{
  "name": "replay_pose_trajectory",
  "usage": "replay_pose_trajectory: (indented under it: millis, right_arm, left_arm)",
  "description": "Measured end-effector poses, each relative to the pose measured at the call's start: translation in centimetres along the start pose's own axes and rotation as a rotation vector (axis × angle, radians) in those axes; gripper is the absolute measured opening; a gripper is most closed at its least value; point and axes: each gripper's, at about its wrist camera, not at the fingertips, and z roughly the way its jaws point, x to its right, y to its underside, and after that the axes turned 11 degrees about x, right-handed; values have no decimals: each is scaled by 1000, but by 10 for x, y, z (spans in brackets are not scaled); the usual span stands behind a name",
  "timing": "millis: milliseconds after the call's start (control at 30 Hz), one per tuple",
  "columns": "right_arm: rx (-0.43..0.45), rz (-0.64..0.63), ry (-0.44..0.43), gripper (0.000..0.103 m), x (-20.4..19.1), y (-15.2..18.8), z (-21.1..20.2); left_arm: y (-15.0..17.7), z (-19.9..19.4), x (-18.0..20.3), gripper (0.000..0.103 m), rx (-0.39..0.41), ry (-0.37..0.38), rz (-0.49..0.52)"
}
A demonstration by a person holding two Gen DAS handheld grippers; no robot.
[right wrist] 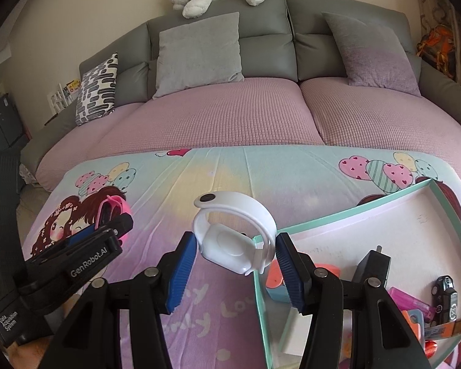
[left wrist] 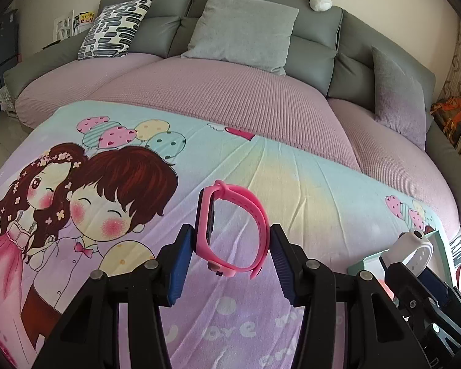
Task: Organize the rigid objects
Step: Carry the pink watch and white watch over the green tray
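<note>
Your left gripper (left wrist: pixel 230 243) clamps the pink silicone watch (left wrist: pixel 230 230) by face and strap, lifted above the cartoon-print cloth (left wrist: pixel 261 169). It is light; the strap flexes, so hold the stiff face. Your right gripper (right wrist: pixel 235 246) pinches the white silicone watch (right wrist: pixel 233 236), seemingly above the teal-rimmed cardboard box (right wrist: pixel 322 215)'s left corner.

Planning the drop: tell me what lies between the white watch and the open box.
Nothing: in the right wrist view the white watch overlaps the teal-rimmed box corner.

Left gripper (right wrist: pixel 107 233): black frame, ribbed blue pads, silver pivots, white "GenRobot.AI" lettering.
</note>
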Motion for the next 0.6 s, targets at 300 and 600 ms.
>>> replay_pose_trajectory:
  millis: [300, 600]
  right_arm:
    - [51, 32, 46, 57, 18, -10, -32]
    - [41, 110, 134, 57, 63, 0, -55]
  left_arm:
    - [-18, -39, 18, 52, 94, 40, 22]
    - [-19, -66, 44, 52, 136, 90, 58]
